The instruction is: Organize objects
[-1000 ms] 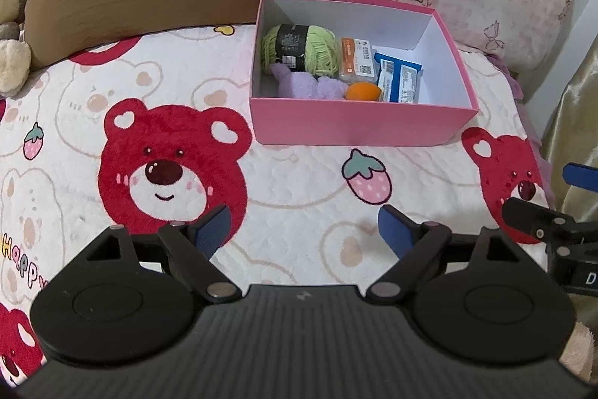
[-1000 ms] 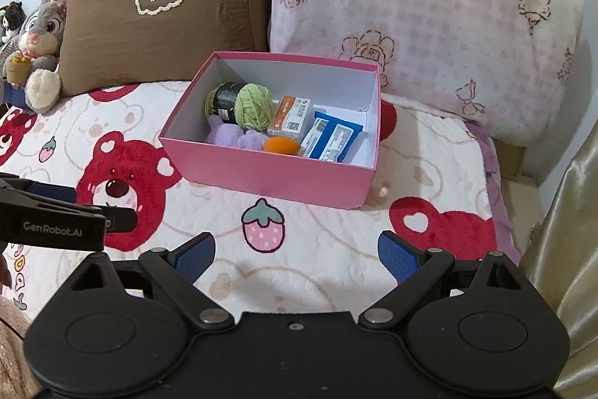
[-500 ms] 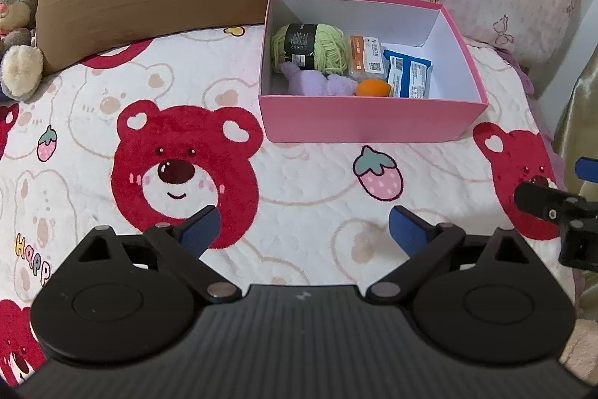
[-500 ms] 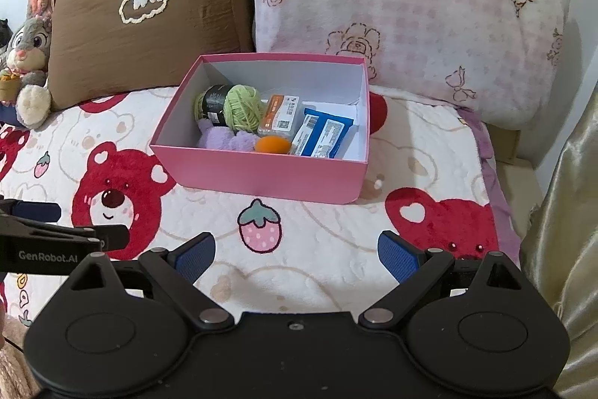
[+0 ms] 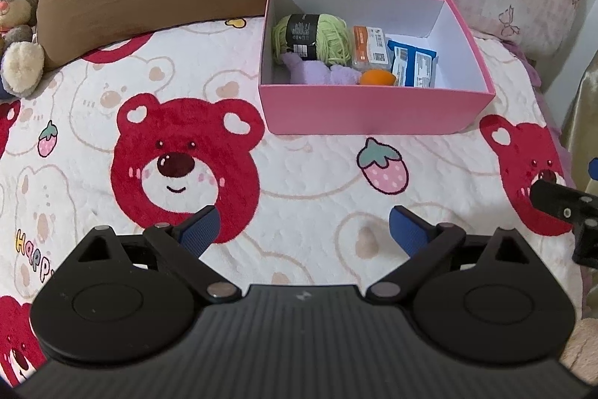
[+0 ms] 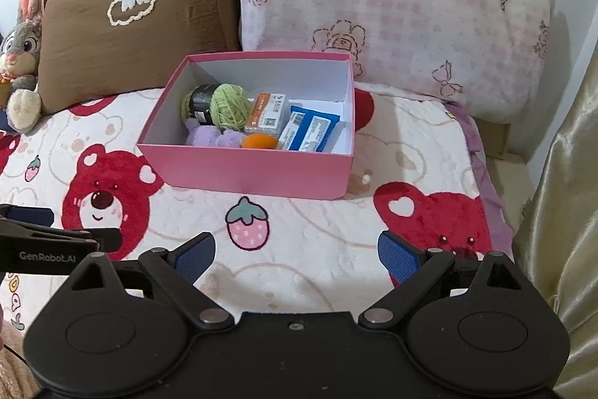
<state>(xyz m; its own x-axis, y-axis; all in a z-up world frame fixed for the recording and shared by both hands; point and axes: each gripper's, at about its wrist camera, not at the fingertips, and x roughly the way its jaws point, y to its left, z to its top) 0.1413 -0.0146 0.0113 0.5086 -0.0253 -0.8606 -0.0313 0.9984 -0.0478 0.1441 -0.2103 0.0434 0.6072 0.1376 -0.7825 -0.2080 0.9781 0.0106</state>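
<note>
Black left claw (image 6: 52, 242) arm reads "GenRobot.AI".

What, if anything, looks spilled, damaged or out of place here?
Nothing stands out. The pink box sits upright on the blanket, with the yarn, packets and other items all inside it.

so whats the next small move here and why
Probably nothing more than drawing both grippers back. The left gripper and right gripper are open and empty above the bedspread, and the yarn, packets and orange ball already sit inside the pink box. No loose item shows on the bed.
</note>
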